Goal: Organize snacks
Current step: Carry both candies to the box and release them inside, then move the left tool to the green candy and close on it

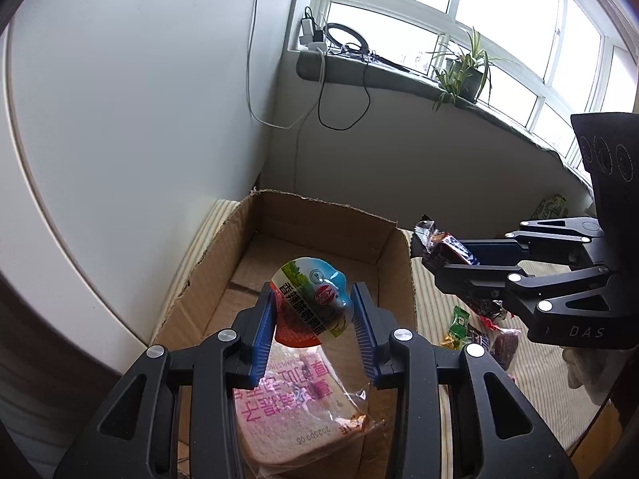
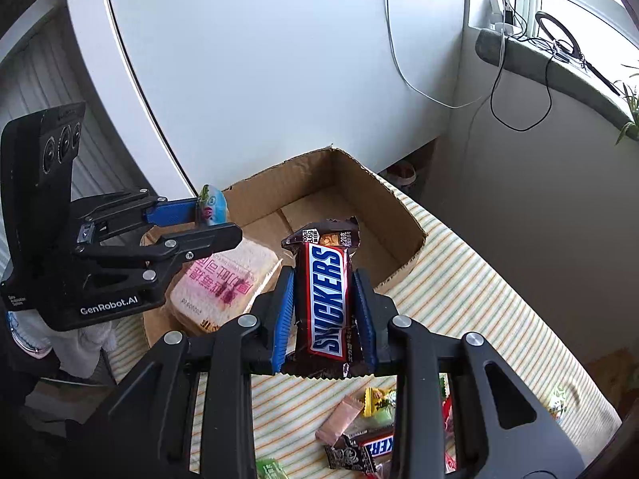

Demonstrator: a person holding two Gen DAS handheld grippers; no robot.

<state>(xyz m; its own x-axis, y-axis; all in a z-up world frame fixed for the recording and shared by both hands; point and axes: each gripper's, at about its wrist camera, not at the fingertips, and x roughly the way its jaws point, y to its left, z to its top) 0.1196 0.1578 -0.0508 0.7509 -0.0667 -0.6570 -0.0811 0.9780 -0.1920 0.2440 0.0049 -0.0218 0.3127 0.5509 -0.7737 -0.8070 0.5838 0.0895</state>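
Cardboard box [image 1: 393, 257] sat on striped cloth, bread pack [image 1: 295, 407] inside. Left gripper [image 1: 315, 319] clenched a quail-egg pouch [image 1: 309, 299] over the box: lower before releasing. Right gripper [image 2: 324, 303] clamped a Snickers bar [image 2: 325, 299] just outside; clear the rim first.

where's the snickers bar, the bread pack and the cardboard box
Snickers bar [image 2: 326, 303]: right wrist view, on the blue logo, mid-wrapper.
Bread pack [image 1: 295, 411]: left wrist view, on the pink printed front.
Cardboard box [image 2: 343, 183]: right wrist view, on the inner far wall.
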